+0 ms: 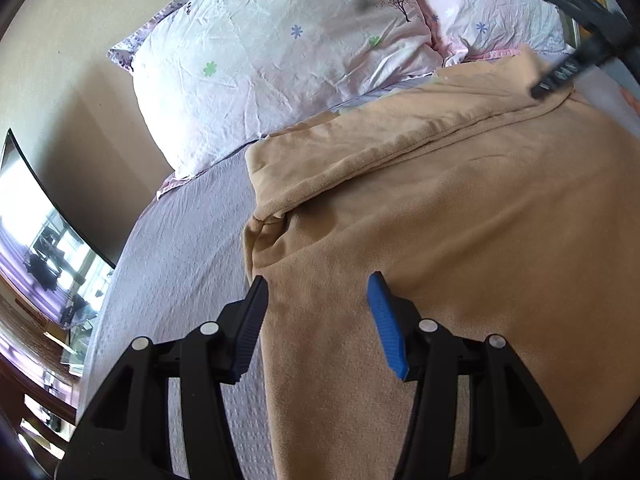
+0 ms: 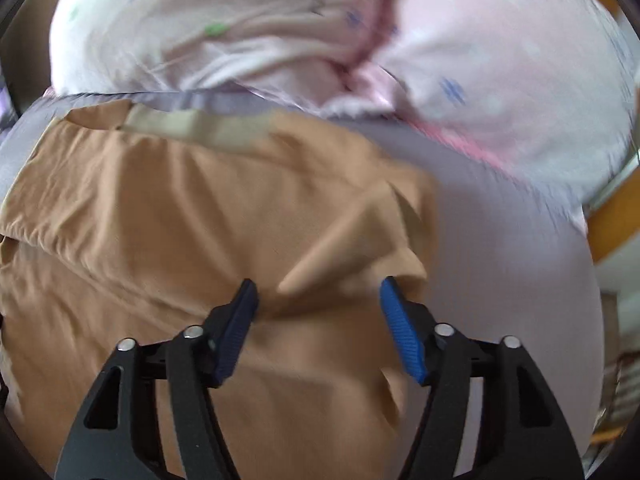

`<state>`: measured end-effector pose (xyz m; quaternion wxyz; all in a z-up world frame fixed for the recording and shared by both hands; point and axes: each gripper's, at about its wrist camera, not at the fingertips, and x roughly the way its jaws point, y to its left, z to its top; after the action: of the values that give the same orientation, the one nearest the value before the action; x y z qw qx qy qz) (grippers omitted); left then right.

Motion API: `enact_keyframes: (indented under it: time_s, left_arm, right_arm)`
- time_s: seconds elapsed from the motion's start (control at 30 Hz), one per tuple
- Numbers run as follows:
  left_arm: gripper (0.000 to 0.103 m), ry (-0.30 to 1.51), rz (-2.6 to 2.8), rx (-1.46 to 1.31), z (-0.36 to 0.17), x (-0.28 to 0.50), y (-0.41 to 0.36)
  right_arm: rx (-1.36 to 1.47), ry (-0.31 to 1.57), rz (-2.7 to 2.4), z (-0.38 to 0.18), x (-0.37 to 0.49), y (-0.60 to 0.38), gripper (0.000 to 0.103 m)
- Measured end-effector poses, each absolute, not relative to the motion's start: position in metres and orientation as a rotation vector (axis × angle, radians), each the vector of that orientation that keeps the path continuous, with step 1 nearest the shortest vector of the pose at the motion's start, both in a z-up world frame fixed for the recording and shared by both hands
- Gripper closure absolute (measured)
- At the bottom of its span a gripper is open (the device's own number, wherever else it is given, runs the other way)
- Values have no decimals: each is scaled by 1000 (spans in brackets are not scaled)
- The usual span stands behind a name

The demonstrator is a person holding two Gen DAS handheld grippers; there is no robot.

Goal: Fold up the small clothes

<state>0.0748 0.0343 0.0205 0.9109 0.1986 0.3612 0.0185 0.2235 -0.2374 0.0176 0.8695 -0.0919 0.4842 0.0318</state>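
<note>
Both claws, left [image 1: 318, 284] & right [image 2: 318, 288], agape over tan garment [image 1: 440, 220].

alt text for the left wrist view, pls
The open left gripper hovers over the left edge of a tan garment spread on a lavender bed sheet. Two floral pillows lie beyond it, and the right gripper reaches toward the garment's far corner at upper right.
</note>
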Motion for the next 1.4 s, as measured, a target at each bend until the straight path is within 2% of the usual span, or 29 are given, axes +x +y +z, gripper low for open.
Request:
enact_keyframes:
  time_s: [0.17, 0.27, 0.43, 0.53, 0.63, 0.9, 0.97, 1.0, 1.03, 1.07, 1.1, 1.17, 1.27, 1.4]
  left_arm:
    - [45, 758, 8, 305, 26, 75, 45]
    - [43, 735, -121, 150, 37, 52, 64]
    - [29, 671, -355, -125, 48, -17, 118]
    - [28, 674, -467, -287, 35, -60, 154]
    - [28, 732, -448, -352, 11, -82, 174]
    - [26, 861, -469, -367, -43, -64, 150]
    - [28, 857, -484, -412, -51, -55, 148]
    - [31, 852, -500, -453, -55, -51, 148]
    - [36, 845, -526, -501, -58, -48, 149]
    - [55, 846, -552, -534, -59, -45, 151]
    - [78, 851, -581, -569, -62, -42, 151]
    - [96, 872, -637, -616, -64, -43, 152]
    - [97, 838, -731, -649, -48, -54, 153]
    - [97, 662, -798, -582, 20, -50, 152]
  right_arm:
    - [79, 956, 153, 29, 163, -301, 30]
    - [247, 848, 267, 39, 120, -334, 21]
    - [433, 759, 577, 27, 33, -376, 16]
    - [404, 835, 704, 6, -16, -388, 8]
    - [365, 969, 669, -26, -34, -384, 8]
    - [447, 1054, 791, -79, -15, -353, 9]
    - [493, 1060, 832, -90, -7, -349, 17]
    - [519, 1045, 867, -93, -7, -347, 32]
    - [536, 1030, 902, -94, -8, -345, 56]
    - [562, 1020, 946, -93, -10, -344, 71]
    - [579, 1001, 994, -89, -14, -342, 93]
    - [570, 962, 1037, -78, -19, -343, 94]
    - [555, 867, 1080, -42, -20, -341, 95]
    - [493, 675, 1108, 23, 0, -338, 95]
